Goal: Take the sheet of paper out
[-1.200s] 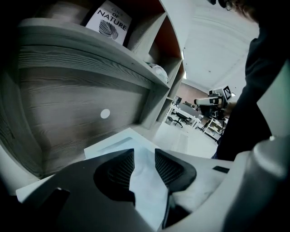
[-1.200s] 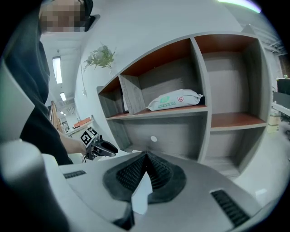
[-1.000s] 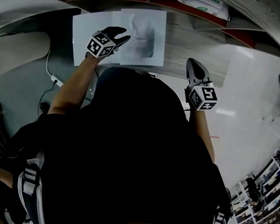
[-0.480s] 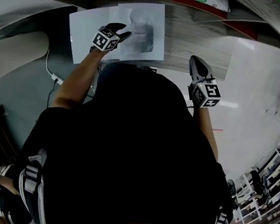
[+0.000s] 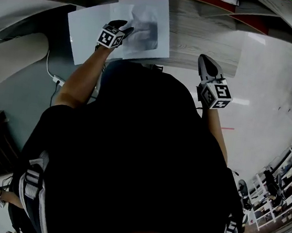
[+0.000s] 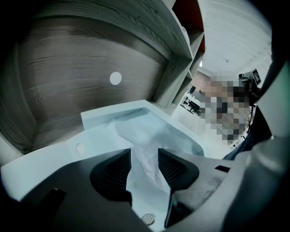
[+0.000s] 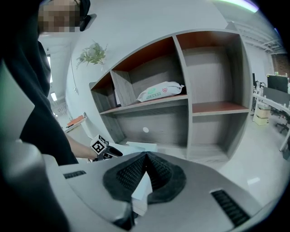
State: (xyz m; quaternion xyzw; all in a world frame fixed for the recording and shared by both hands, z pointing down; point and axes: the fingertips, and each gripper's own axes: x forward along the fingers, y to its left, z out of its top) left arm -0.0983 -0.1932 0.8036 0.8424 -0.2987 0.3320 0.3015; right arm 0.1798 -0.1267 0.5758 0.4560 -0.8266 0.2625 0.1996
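Note:
A white sheet [image 5: 85, 27] lies on the bottom shelf board [image 5: 203, 38], with a crumpled greyish sheet [image 5: 147, 24] overlapping it. My left gripper [image 5: 126, 29] hovers low over their overlap. In the left gripper view its jaws [image 6: 144, 156] have just been opening and stand wide. The crumpled sheet [image 6: 145, 136] runs under the gap, and the pads [image 6: 115, 170] do not press it. My right gripper [image 5: 204, 60] hangs to the right of the sheets, off the shelf, its tips together [image 7: 146, 156]. A white strip shows behind its tips; I cannot tell what it is.
The shelf unit [image 7: 188, 77] has wood-grain compartments with red-brown undersides. A pack of wipes [image 7: 161, 92] lies on a higher shelf. A potted plant [image 7: 93, 54] stands on top. A cable and plug [image 5: 58, 81] lie on the floor at the left, beside a curved white piece of furniture [image 5: 16, 52].
My left gripper has sunk toward the sheets and its jaws have spread wider. The right gripper has stayed where it was.

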